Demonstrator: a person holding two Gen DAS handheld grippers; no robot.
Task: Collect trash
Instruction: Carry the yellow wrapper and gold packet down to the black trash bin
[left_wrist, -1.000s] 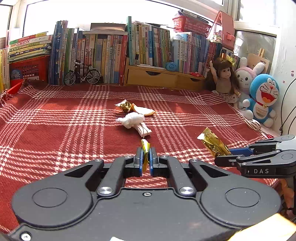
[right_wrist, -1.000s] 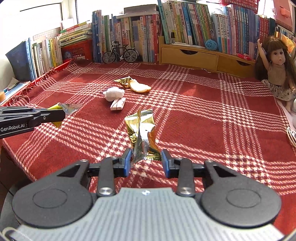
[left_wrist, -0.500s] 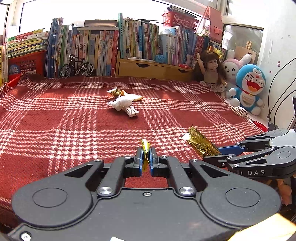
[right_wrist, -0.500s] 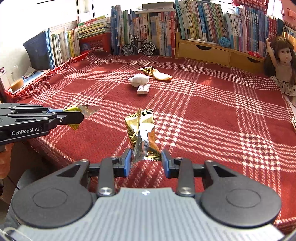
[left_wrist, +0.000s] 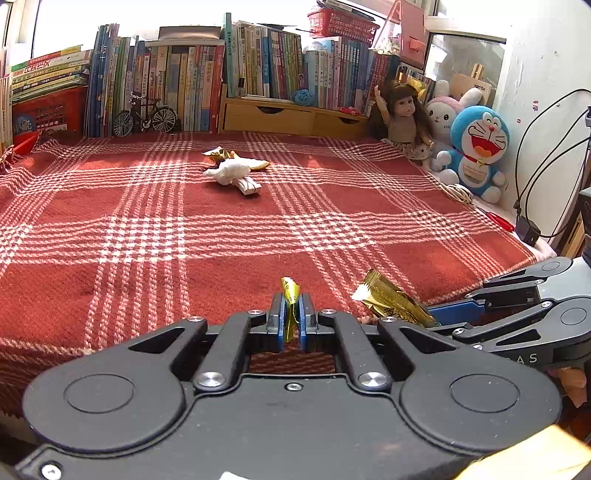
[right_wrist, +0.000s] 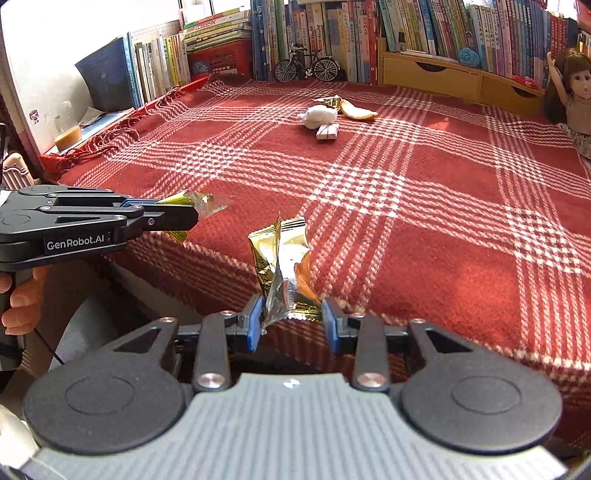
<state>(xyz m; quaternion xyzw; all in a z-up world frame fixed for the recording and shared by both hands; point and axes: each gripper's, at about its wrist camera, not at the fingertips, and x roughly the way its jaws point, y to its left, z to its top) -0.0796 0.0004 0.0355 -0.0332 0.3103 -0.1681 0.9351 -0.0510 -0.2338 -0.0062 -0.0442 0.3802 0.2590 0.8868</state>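
a thin gold foil scrap (left_wrist: 290, 295) stands pinched between the blue pads of the left gripper (left_wrist: 291, 325), whose jaws are pressed nearly together on it. a larger crumpled gold wrapper (right_wrist: 282, 266) is clamped in the right gripper (right_wrist: 291, 325), the jaws standing partly apart with the wrapper's base filling the gap. both pieces hang over the near edge of the red plaid blanket (left_wrist: 332, 221). in the left wrist view the right gripper and its wrapper sit at about 4 o'clock. further up the blanket, toward 12 o'clock, more trash lies in a cluster: a white crumpled tissue (left_wrist: 231, 170), a small white packet (left_wrist: 248, 185) touching it, and a gold wrapper with a yellowish peel-like piece (right_wrist: 356, 110) just behind. books (left_wrist: 184, 81), a toy bicycle (left_wrist: 144, 115), a doll (left_wrist: 400, 114) and plush toys (left_wrist: 476, 147) line the far edge.
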